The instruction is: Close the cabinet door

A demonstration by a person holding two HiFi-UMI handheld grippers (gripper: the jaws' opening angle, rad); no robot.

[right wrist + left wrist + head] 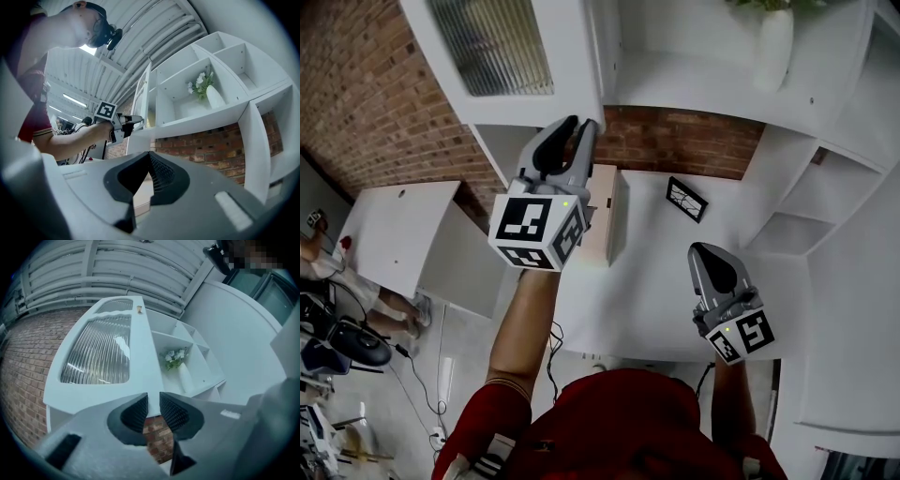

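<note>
A person holds a gripper in each hand in front of a white wall cabinet [694, 75] with open shelves, mounted on a brick wall [675, 141]. The cabinet door [502, 42], a white frame around a ribbed glass pane, stands swung well out from the cabinet front, so the shelf behind it is fully exposed. The left gripper [581, 127] is raised to the door's lower corner on its free edge. In the left gripper view its fingers [136, 411] are set narrow, with the thin white edge of the door between their tips, and they appear to pinch it. The right gripper view shows the same reach from the side, with the arm stretched up to the underside of the door. The right gripper [703, 248] hangs lower, above the white tabletop [666, 272] and well apart from the door, its fingers pressed together with nothing between them. A white vase of flowers [773, 47] stands on a shelf well inside the cabinet, out of the door's way as far as can be seen. The task looks barely begun: the grip on the door seems made, but the whole swing back to the cabinet front is left to do.
</note>
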